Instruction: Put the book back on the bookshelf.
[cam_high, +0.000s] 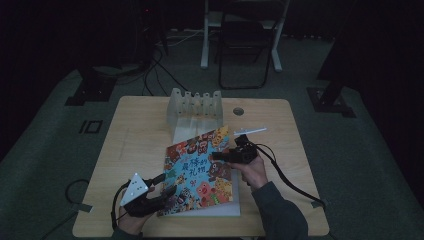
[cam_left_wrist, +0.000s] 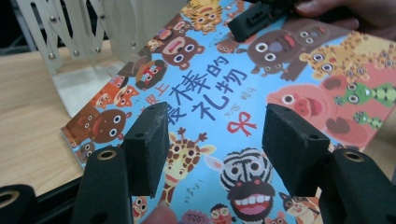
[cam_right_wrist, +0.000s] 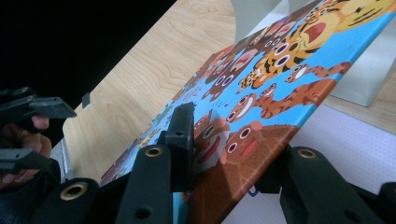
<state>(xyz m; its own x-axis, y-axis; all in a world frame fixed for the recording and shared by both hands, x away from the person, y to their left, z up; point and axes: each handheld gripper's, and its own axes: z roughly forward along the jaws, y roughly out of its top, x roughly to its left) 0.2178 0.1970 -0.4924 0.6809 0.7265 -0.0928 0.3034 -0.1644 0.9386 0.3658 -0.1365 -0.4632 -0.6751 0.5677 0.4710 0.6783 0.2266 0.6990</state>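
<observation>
I'm working in what looks like a lab or recording room, not a home. The lights are low and the floor is plain grey carpet. One bare wooden table stands alone in the middle. Black stands with flat feet rise at both sides, and cables trail across the floor behind. A folding chair and a white frame sit at the back. On the table are a clear rack and a picture book, laid out like props for a test.
</observation>
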